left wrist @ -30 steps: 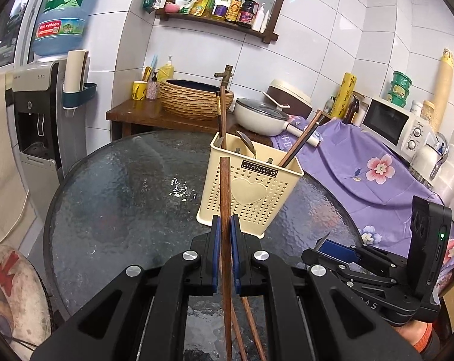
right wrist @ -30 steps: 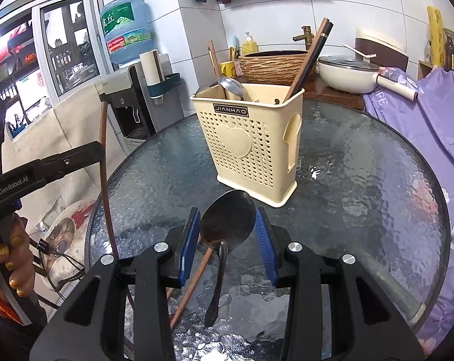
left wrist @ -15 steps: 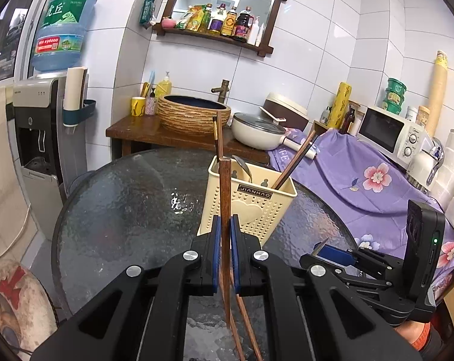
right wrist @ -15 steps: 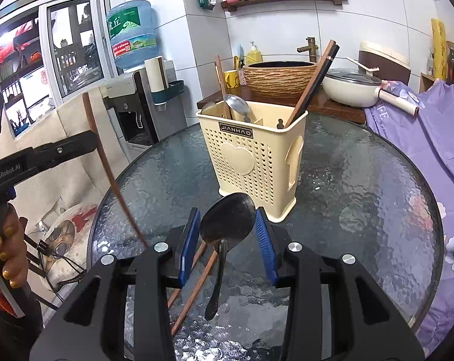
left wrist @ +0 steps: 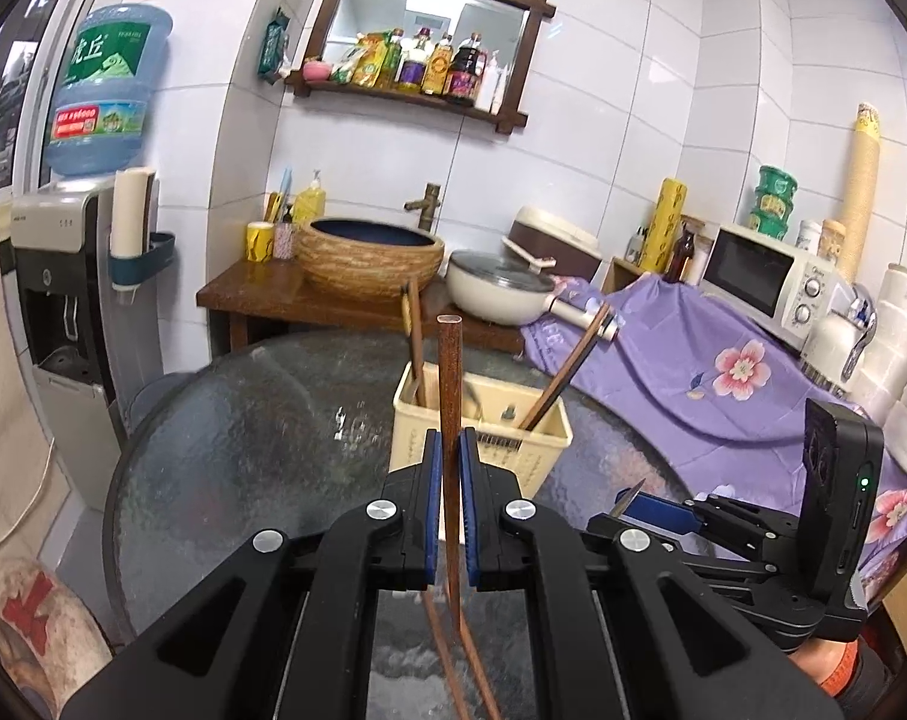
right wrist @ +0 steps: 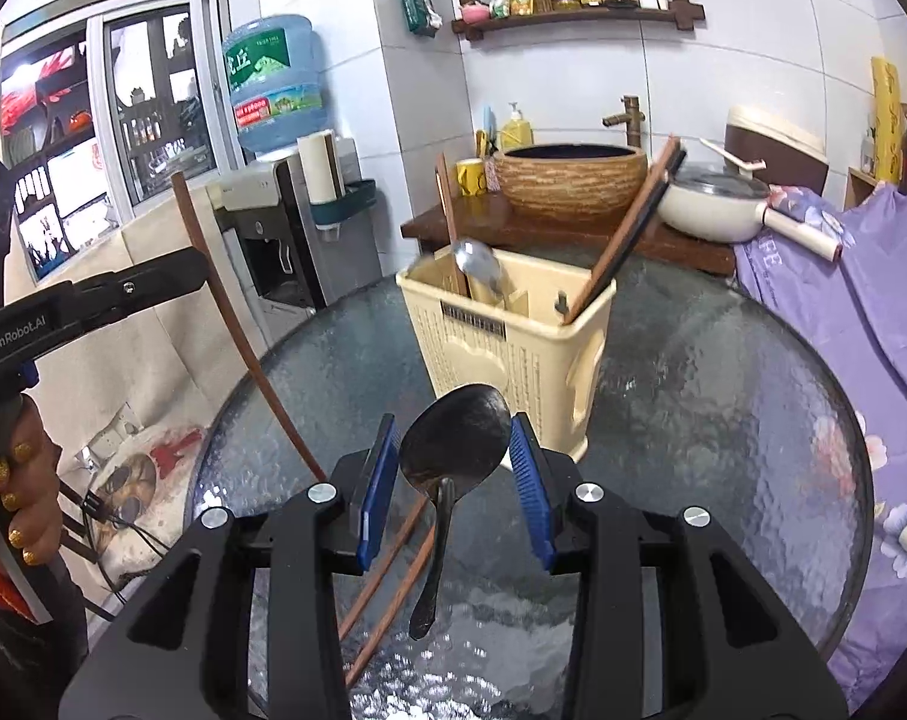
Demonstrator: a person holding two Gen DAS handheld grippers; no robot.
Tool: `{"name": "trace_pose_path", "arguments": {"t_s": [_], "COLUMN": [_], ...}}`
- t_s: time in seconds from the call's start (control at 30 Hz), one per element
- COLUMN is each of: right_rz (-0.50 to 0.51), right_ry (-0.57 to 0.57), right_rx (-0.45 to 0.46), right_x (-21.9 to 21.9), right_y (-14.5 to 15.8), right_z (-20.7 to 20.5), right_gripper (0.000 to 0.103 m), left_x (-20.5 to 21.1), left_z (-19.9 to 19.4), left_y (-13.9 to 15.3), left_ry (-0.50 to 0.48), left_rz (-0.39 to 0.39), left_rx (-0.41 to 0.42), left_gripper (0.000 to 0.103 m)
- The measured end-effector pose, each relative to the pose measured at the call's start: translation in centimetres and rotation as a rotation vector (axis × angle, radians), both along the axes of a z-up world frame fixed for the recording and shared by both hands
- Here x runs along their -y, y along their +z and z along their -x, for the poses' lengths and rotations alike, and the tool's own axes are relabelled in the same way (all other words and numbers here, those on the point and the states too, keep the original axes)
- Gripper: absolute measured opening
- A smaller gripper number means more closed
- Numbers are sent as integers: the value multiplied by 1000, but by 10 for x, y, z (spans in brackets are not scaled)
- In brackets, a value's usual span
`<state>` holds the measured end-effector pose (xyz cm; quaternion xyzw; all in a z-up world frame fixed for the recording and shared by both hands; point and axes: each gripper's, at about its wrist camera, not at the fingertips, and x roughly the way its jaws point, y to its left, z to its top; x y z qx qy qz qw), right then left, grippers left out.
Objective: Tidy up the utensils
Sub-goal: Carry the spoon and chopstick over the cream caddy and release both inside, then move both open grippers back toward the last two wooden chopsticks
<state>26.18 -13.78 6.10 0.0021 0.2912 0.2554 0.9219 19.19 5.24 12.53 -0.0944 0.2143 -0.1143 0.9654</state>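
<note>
The left gripper (left wrist: 451,480) is clamped tight on a single brown chopstick (left wrist: 450,396), which stands nearly upright between the blue pads, its square top above the caddy's rim from this angle. In the right wrist view that same chopstick (right wrist: 237,324) slants down from the left gripper's black arm (right wrist: 123,294), its lower end clear of the glass. The right gripper (right wrist: 456,456) has its pads pressed on either side of a dark metal spoon (right wrist: 456,444), bowl up between the fingers, handle hanging down underneath. Just past both grippers sits the cream perforated utensil caddy (right wrist: 513,360) on the round textured glass table (right wrist: 723,408). Inside it: a silver spoon (right wrist: 477,261) and one brown chopstick (right wrist: 450,222) on the left side, a pair of dark chopsticks (right wrist: 633,234) leaning out to the right. I cannot tell how the dividers split the compartments. Two more brown chopsticks (right wrist: 387,576) lie on the glass below the right gripper. A person's hand (right wrist: 15,468) grips the left handle.
</note>
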Motion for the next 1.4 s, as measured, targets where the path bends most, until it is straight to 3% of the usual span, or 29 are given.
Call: {"name": "trace_pose_path", "arguments": {"t_s": [0.27, 0.37, 0.5, 0.53, 0.67, 0.87, 1.0, 1.03, 1.07, 1.1, 1.13, 1.17, 1.2, 1.23, 1.27, 1.33, 1.4], "right_rz": [-31, -28, 1, 13, 34, 81, 97, 88, 83, 84, 92, 96, 97, 106, 114, 115, 100], "right_ry": [-16, -50, -103, -119, -153, -153, -164, -163, -159, -151, -138, -127, -114, -122, -138, -147, -131], "right_rx": [145, 211, 271, 275, 284, 219, 182, 165, 145, 124, 112, 121, 149, 186, 232, 314, 325], "right_x": [-3, -6, -13, -15, -18, -26, -25, -25, -25, -26, -28, -29, -29, -29, -29, -28, -28], "right_y": [80, 110, 131, 131, 119, 68, 38, 31, 24, 17, 8, 5, 2, 2, 3, 8, 10], "right_z": [-25, -39, -61, -69, -88, -109, -117, -120, -122, -125, -125, -123, -118, -112, -105, -87, -74], "right_gripper": [38, 38, 38, 38, 38, 38, 38, 38, 38, 39, 42, 59, 87, 95, 95, 95, 95], "left_x": [-2, 0, 9, 9, 14, 8, -18, -27, -33, -38, -39, -40, -39, -37, -34, -30, -29], "left_z": [-32, -47, -80, -84, -109, -129, -130, -132, -135, -143, -150, -151, -149, -144, -136, -120, -102], "left_y": [76, 101, 114, 113, 99, 63, 18, 0, -14, -38, -58, -72, -77, -81, -85, -88, -92], "left_ry": [0, 33, 83, 90, 115, 134, 186, 190, 194, 217, 229, 213, 186, 162, 161, 196, 189], "left_rz": [41, 24, 4, 1, -7, 4, 31, 70, 100, 111, 104, 114, 121, 113, 75, 22, 11], "left_rx": [90, 129, 129, 129, 106, 59, 78, 77, 61, -8, -88, -134, -148, -161, -176, -181, -170], "left_gripper": [6, 6, 5, 0, 0, 0, 0, 0, 0, 0, 0, 0, 0, 5, 11, 62, 71]}}
